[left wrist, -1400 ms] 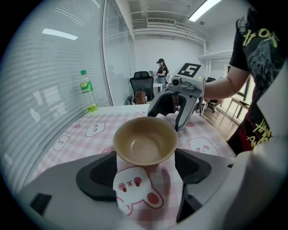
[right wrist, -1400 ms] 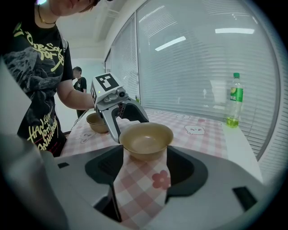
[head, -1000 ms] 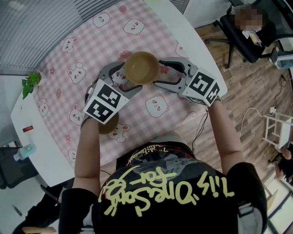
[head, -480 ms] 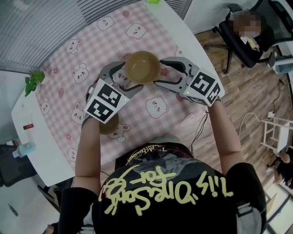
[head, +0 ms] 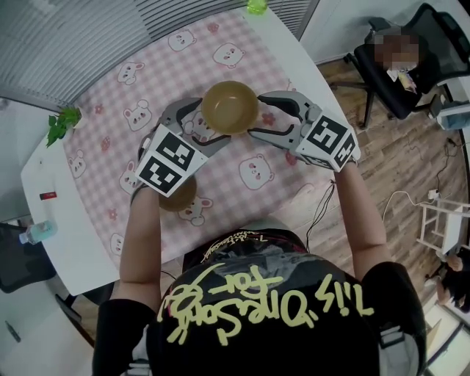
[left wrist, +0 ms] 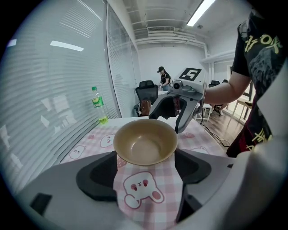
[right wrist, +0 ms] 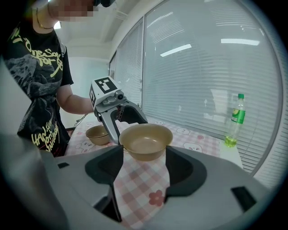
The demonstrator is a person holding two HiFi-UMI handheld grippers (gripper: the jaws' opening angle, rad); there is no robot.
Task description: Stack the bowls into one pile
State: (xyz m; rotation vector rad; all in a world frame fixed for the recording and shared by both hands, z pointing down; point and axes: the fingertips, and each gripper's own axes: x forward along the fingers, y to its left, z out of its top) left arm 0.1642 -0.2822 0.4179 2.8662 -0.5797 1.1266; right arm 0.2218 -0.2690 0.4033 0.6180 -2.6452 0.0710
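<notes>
Watching both feeds, I saw the left claw (head: 211, 123) and right claw (head: 255, 115), jaws spread wide, clasping one bowl (head: 230, 107) between their tips; a second bowl (right wrist: 98, 134) sat behind the left claw.

The bowl (head: 230, 107), clasped between the left gripper (head: 211, 122) and the right gripper (head: 254, 115), drifts slightly toward the counter's far edge, where a green bottle (head: 256, 6) comes into view.
</notes>
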